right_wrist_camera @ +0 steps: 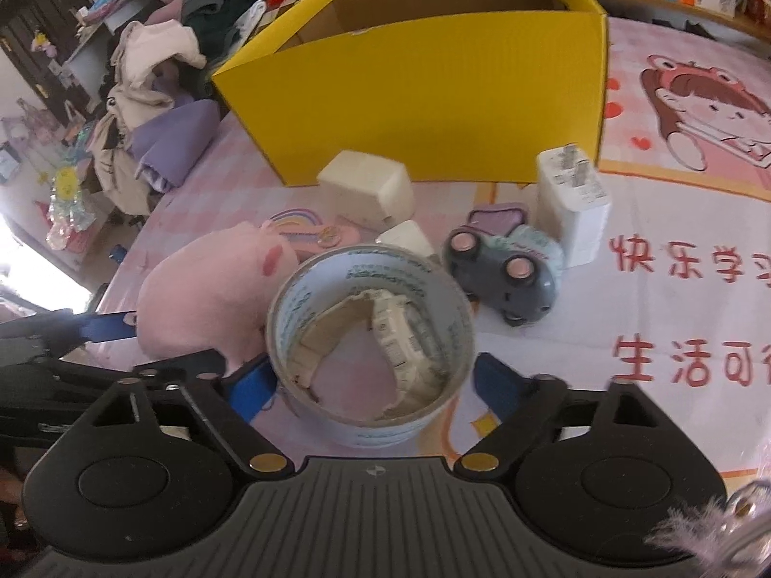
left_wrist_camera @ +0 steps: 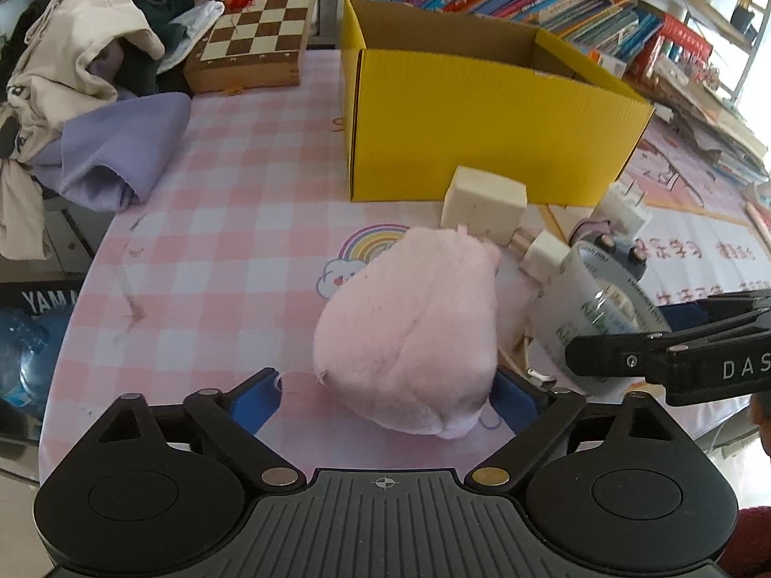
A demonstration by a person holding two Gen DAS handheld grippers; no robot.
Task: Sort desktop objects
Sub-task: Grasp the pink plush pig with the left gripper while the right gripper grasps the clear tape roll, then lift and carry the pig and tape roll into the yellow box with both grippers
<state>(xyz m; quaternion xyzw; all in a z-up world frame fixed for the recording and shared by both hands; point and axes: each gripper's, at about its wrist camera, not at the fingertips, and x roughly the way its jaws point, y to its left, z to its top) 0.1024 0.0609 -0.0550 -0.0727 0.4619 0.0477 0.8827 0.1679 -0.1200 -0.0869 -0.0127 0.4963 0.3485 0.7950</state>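
Just ahead, the spread left gripper (left_wrist_camera: 385, 397) straddles the pink plush (left_wrist_camera: 409, 327); the right gripper (right_wrist_camera: 373, 385) brackets the tape roll (right_wrist_camera: 371, 337), unclamped, with the yellow box (right_wrist_camera: 433, 96) at twelve o'clock.

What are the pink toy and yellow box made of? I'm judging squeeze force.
The pink plush toy looks like soft, fuzzy fabric, with a matte nap and a stitched seam. The yellow box looks like corrugated cardboard: faint ribbing outside, plain brown inside, matte finish.
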